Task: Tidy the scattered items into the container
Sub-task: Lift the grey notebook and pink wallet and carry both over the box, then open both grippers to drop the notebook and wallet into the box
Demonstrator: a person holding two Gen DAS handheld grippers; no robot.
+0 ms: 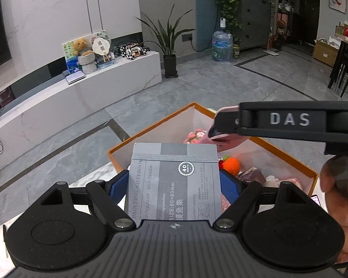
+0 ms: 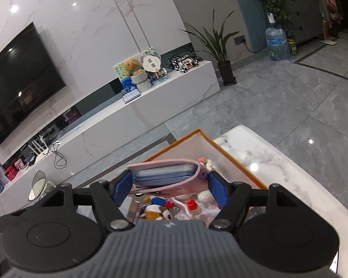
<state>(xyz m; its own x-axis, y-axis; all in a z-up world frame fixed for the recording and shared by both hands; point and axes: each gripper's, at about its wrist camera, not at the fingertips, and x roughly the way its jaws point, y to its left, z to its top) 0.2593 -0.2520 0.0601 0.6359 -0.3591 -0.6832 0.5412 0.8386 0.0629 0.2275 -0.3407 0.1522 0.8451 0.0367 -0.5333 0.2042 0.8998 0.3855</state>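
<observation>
My left gripper is shut on a grey painting notebook and holds it above the near rim of the orange-edged box. My right gripper is shut on a pink card wallet and holds it over the same box. In the left wrist view the right gripper reaches in from the right with the pink wallet over the box. Inside the box lie knitted flowers, an orange knitted ball, a duck plush and a red-capped item.
The box stands on a white marble table. Beyond it is grey tiled floor, a long white TV bench with a teddy bear, a potted plant and a water jug. Dark chairs stand far right.
</observation>
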